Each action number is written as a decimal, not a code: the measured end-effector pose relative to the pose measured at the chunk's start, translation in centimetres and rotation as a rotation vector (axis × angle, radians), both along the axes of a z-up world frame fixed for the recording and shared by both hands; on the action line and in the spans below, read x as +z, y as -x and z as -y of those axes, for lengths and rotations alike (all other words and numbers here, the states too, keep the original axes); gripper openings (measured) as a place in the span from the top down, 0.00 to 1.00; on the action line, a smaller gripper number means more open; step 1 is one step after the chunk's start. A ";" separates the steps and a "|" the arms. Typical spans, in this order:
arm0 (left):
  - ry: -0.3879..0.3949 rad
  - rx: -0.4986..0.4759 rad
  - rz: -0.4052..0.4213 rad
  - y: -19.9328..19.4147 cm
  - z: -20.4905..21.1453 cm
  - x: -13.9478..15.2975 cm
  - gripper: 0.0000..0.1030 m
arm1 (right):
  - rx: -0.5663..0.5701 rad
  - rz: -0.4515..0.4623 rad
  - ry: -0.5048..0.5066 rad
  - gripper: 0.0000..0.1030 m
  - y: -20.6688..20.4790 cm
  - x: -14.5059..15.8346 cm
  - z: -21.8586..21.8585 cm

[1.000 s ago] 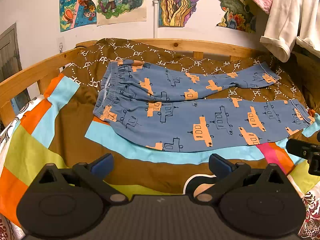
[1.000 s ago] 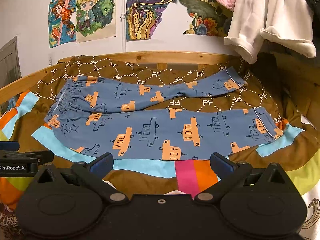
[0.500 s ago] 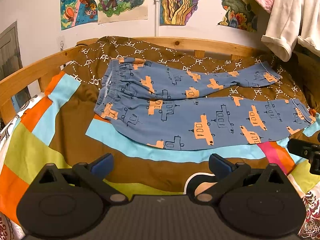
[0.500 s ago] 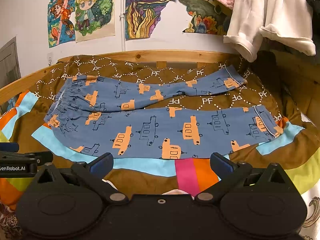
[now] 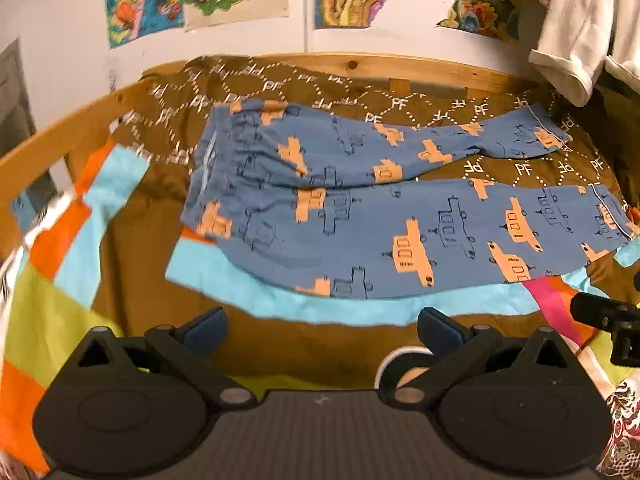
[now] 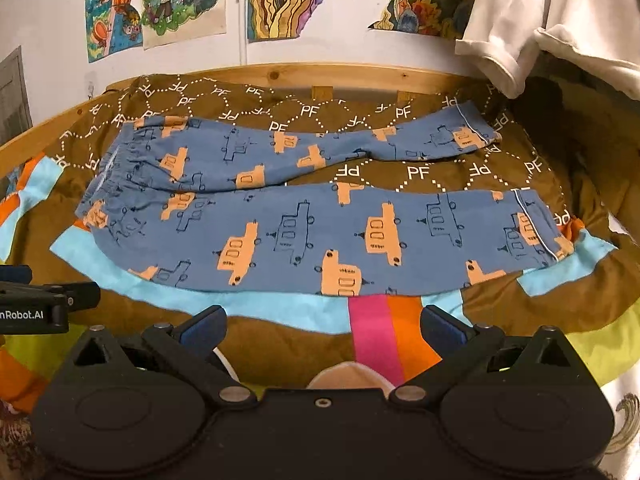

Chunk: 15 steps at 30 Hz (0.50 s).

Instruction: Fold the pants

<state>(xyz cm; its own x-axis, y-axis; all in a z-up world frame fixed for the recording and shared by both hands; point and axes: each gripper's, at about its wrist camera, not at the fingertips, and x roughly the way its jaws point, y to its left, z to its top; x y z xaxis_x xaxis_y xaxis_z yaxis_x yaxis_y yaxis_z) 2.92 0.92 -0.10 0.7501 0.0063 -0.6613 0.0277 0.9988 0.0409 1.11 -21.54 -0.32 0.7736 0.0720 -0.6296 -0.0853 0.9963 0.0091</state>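
Blue pants (image 5: 360, 216) with orange vehicle prints lie flat on the bed, waistband at the left, both legs spread apart toward the right. They also show in the right wrist view (image 6: 320, 220). My left gripper (image 5: 322, 324) is open and empty, just short of the near leg's lower edge. My right gripper (image 6: 322, 322) is open and empty, also just short of the near leg. Each gripper shows at the edge of the other's view.
A brown patterned blanket (image 6: 420, 168) and a colourful patchwork sheet (image 5: 60, 300) cover the bed. A wooden bed rail (image 6: 360, 76) runs behind. White and pink clothes (image 6: 540, 12) hang at the upper right. Posters hang on the wall.
Both grippers have moved forward toward the pants, which now look larger and closer. The pants have not moved.
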 end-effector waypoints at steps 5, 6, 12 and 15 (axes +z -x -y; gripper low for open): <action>-0.037 -0.073 0.010 -2.2 -0.8 2.9 0.00 | 0.069 -0.050 -0.060 0.01 -3.2 1.3 0.5; -0.048 -0.088 0.005 -2.9 -0.9 3.5 0.00 | 0.095 -0.052 -0.054 0.01 -3.8 1.6 0.5; -0.102 -0.133 -0.041 -7.3 -1.5 5.9 0.00 | 0.168 -0.049 -0.007 0.01 -8.2 1.9 1.4; -0.116 -0.103 -0.097 -10.1 -1.1 5.7 0.00 | 0.185 -0.067 -0.038 0.01 -10.9 1.3 2.2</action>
<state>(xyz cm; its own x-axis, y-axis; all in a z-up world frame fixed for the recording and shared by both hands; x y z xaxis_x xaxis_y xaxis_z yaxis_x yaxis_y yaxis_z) 12.98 2.04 5.60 0.6837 0.0132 -0.7297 0.1390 0.9792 0.1479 12.00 -23.78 0.99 0.7014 0.2343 -0.6731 -0.2653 0.9624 0.0585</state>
